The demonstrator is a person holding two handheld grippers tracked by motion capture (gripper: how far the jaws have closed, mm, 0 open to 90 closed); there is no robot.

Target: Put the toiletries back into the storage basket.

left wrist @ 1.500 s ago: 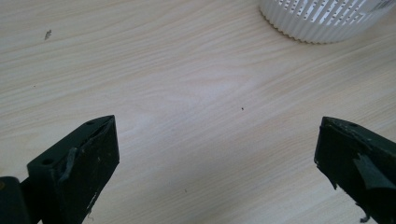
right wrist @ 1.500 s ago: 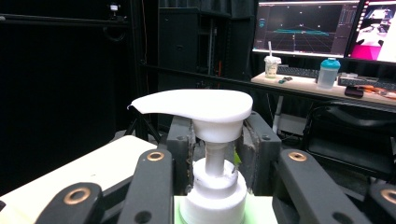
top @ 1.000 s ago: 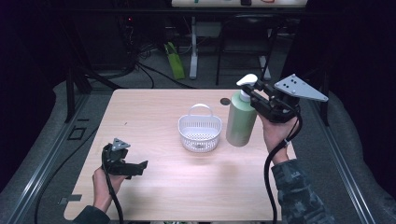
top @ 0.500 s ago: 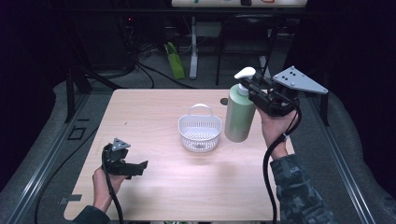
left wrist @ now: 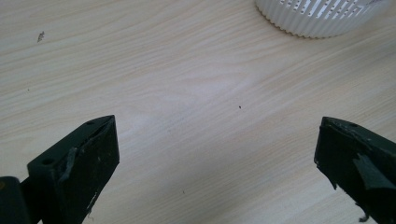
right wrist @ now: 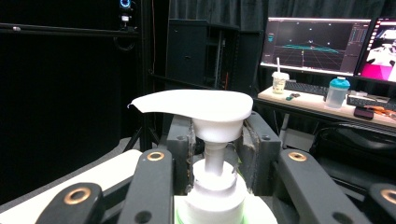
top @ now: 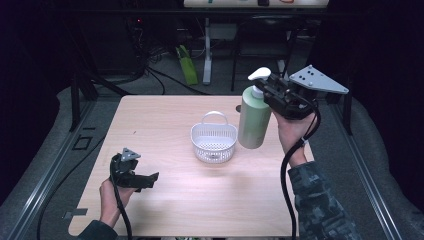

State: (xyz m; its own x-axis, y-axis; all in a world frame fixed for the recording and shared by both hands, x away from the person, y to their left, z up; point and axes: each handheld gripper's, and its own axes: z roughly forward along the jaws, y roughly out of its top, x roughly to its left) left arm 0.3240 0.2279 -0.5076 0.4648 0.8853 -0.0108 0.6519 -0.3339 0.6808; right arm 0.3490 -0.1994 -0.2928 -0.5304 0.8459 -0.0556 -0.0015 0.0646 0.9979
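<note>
Right now I have the right tongs (top: 270, 92) clamped on the neck of the green soap bottle (top: 253, 120), just under its white pump head (right wrist: 194, 106). I hold the bottle upright and lifted clear of the desk (top: 165, 125), just right of the white basket (top: 214, 142) that sits mid-desk. My left tongs (top: 145, 181) wait near the left front corner, jaws spread wide over bare wood with nothing between them. As I judge it, the pick-up is done and the bottle is on its way; what is left is to bring it over the basket, lower it in and let go. The basket looks empty so far.
</note>
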